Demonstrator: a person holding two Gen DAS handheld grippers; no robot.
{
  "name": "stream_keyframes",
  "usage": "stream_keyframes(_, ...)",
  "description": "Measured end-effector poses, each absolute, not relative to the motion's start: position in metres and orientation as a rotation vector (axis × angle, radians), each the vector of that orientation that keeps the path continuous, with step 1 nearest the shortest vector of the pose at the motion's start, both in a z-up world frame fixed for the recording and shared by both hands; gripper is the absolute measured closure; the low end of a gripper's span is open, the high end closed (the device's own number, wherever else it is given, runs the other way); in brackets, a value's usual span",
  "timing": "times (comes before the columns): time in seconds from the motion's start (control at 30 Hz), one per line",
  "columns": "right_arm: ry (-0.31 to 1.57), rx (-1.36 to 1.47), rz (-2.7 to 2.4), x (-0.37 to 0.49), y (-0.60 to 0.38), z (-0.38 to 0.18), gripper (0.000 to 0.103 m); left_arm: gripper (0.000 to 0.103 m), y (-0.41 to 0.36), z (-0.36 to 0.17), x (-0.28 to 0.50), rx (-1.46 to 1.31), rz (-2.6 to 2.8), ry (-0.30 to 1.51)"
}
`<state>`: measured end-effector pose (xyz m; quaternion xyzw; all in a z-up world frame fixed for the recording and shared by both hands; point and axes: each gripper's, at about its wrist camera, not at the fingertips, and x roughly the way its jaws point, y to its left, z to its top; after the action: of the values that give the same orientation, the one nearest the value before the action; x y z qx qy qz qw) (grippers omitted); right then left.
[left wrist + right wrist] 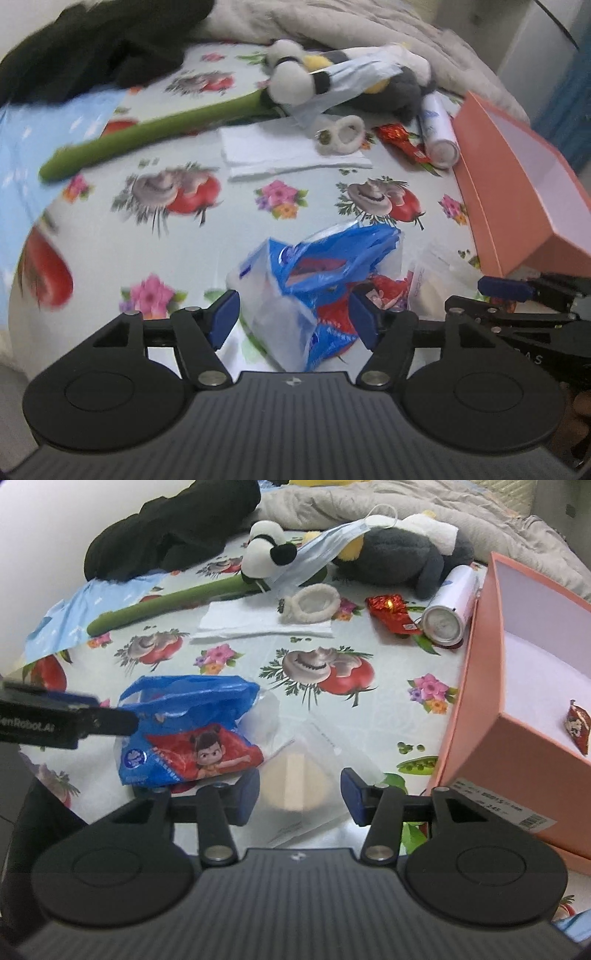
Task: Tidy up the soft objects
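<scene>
Left gripper [293, 319]: jaws apart, either side of a blue-and-red tissue pack [314, 284] at lower centre, pads not pressing it.
Right gripper [299, 797]: jaws apart over a clear pouch [295, 775] holding a beige pad, lower centre, not gripped.
Flowered tablecloth [258, 672]: carries all items.
Salmon box [517, 738]: right edge, open; small red packet [578, 729] inside.
Folded white tissue [266, 626]: upper centre.
Fluffy white band [310, 603], red wrapper [391, 613], white can [450, 609]: upper right.
Panda plush [266, 550] on green stem [166, 603], face mask [325, 550], grey plush [399, 561]: top.
</scene>
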<state>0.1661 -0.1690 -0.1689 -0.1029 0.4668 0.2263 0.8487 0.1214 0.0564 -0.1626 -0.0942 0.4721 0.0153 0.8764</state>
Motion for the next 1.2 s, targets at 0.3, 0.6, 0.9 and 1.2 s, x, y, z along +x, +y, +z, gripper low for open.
stream_keyframes(0.3, 0.996, -0.287, 0.513, 0.172, -0.162, -0.187, 0.037, 0.03, 0.036, -0.167, 0.158, 0.04, -0.084, 0.994)
stream_keyframes(0.6, 1.056, -0.253, 0.505, 0.185, -0.17, -0.204, 0.045, 0.033, 0.012, -0.195, 0.181, 0.253, -0.236, 1.07)
stream_keyframes(0.9, 1.094, -0.143, 0.48, 0.198, -0.18, -0.198, 0.073, 0.065, 0.015, -0.205, 0.182, 0.199, -0.206, 1.111)
stream_keyframes(1.2, 1.075, -0.079, 0.482, 0.196, -0.183, -0.182, 0.08, 0.082, 0.014, -0.193, 0.166, 0.109, -0.148, 1.082)
